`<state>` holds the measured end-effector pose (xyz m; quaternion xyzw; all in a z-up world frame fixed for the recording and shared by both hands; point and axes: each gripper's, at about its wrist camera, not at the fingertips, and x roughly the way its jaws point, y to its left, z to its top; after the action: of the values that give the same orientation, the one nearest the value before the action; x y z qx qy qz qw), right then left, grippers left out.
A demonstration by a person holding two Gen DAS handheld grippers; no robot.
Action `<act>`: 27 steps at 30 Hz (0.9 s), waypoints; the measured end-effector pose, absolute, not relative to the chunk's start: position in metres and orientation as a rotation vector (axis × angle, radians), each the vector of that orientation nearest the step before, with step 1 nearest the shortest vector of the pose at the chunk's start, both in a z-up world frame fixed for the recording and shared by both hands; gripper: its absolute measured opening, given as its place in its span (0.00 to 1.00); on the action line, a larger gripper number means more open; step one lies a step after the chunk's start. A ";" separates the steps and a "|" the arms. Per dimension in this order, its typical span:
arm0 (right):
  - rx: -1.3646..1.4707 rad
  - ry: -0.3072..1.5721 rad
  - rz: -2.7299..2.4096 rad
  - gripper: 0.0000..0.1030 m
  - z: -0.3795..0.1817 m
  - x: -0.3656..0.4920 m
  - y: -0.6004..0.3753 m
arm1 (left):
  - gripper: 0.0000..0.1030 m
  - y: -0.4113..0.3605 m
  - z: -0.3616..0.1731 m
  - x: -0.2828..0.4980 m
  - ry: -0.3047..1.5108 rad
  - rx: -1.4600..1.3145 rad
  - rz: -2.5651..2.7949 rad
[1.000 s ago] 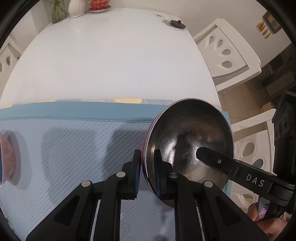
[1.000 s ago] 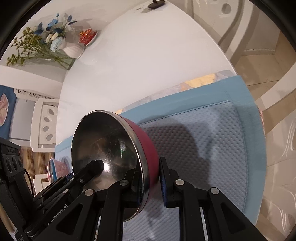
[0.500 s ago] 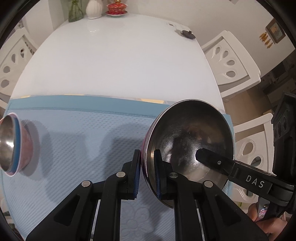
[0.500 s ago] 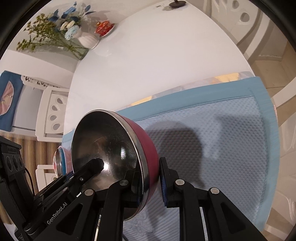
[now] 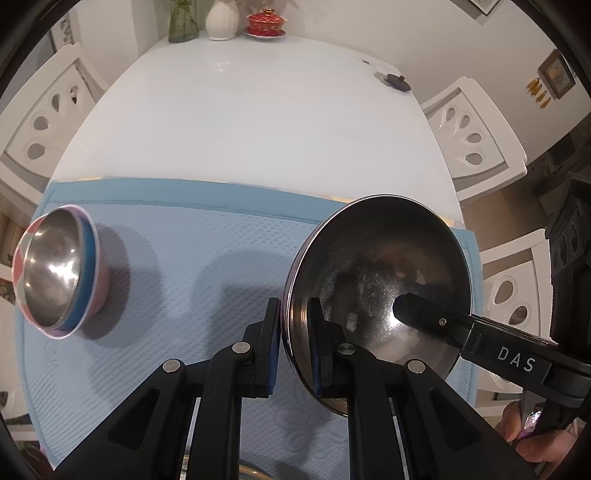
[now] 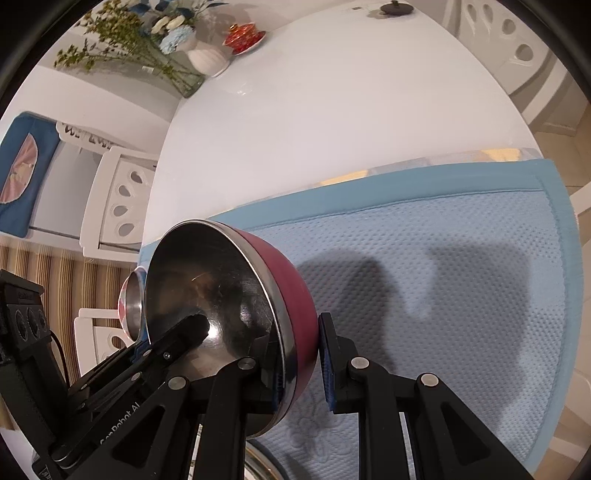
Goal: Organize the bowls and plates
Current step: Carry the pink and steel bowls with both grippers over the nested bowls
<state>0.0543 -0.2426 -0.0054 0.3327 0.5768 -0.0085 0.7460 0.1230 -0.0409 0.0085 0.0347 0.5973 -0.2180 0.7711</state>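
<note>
A steel bowl with a magenta outside (image 5: 376, 280) is held above the blue mat (image 5: 192, 258) by both grippers. My left gripper (image 5: 293, 350) is shut on its left rim. My right gripper (image 6: 301, 363) is shut on its right rim, one finger (image 5: 421, 314) inside the bowl (image 6: 236, 317). A stack of small steel bowls with pink and blue outsides (image 5: 55, 273) stands on the mat at the far left; its edge also shows behind the big bowl in the right wrist view (image 6: 131, 302).
The white table (image 5: 258, 110) extends beyond the mat (image 6: 461, 258). At its far end stand a glass vase (image 5: 183, 22), a white vase (image 5: 221, 20), a red lidded cup (image 5: 265, 26) and a dark lid (image 5: 397, 81). White chairs (image 5: 476, 136) surround the table.
Both grippers and the big bowl have pulled back and risen together. The small bowl stack has come fully into the left wrist view, and more of the table shows.
</note>
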 end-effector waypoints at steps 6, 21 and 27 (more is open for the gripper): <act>0.708 1.269 0.003 0.16 -0.001 0.068 -0.214 | 0.10 -0.011 0.012 0.131 1.290 0.058 -0.453; 0.675 1.276 0.036 0.16 0.006 0.097 -0.139 | 0.10 0.065 0.015 0.148 1.282 0.005 -0.411; 0.667 1.283 0.052 0.16 0.006 0.106 -0.109 | 0.10 0.094 0.016 0.159 1.284 -0.009 -0.395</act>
<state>0.1064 -0.1090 0.0062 0.3052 0.5869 0.0238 0.7495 0.1589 0.0942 0.0157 -0.0041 0.5950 -0.1831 0.7826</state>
